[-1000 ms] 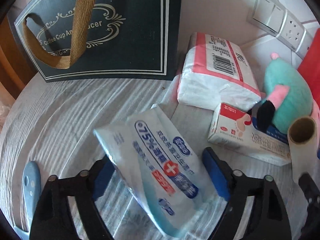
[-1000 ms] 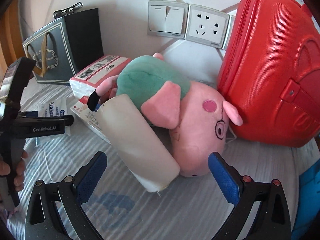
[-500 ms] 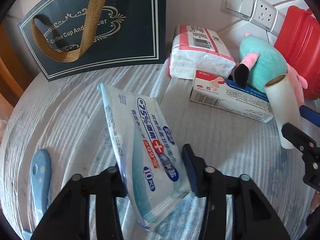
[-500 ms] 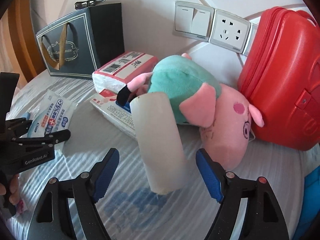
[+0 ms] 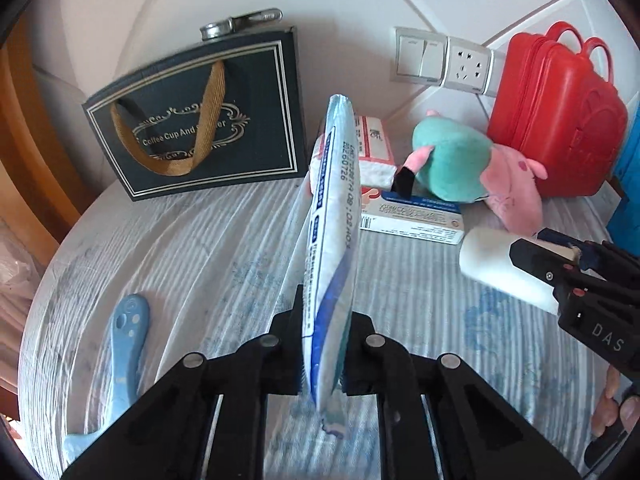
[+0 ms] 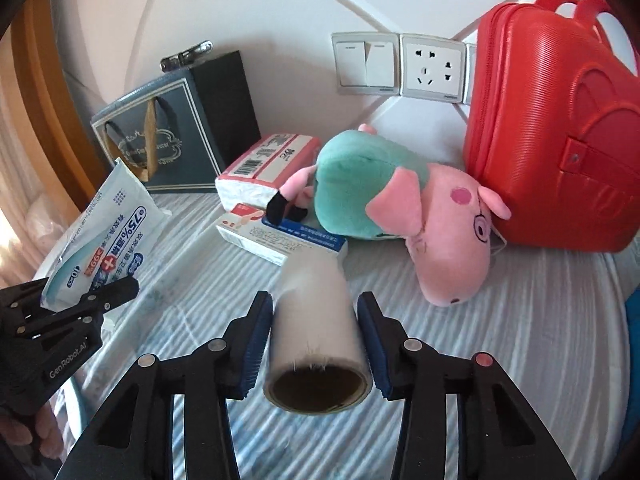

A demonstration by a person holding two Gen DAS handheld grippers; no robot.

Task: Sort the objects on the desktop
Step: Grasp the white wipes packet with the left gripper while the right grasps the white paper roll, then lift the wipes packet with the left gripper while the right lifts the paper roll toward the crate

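Note:
My left gripper [image 5: 322,344] is shut on a blue-and-white wet wipes pack [image 5: 332,240] and holds it edge-on above the table; the pack also shows in the right wrist view [image 6: 100,240]. My right gripper [image 6: 316,344] is shut on a white roll with a cardboard core [image 6: 316,336], lifted off the cloth; the roll also shows at the right of the left wrist view [image 5: 496,264].
A dark gift bag [image 5: 200,128], a tissue pack [image 6: 264,164], a white medicine box [image 6: 280,240], a pink and teal pig plush [image 6: 400,204] and a red case [image 6: 560,140] line the wall. A blue spoon-like tool [image 5: 124,344] lies at left on the striped cloth.
My left gripper closed on the wipes pack and lifted it upright, pulling back. My right gripper closed on the white roll and raised it off the table.

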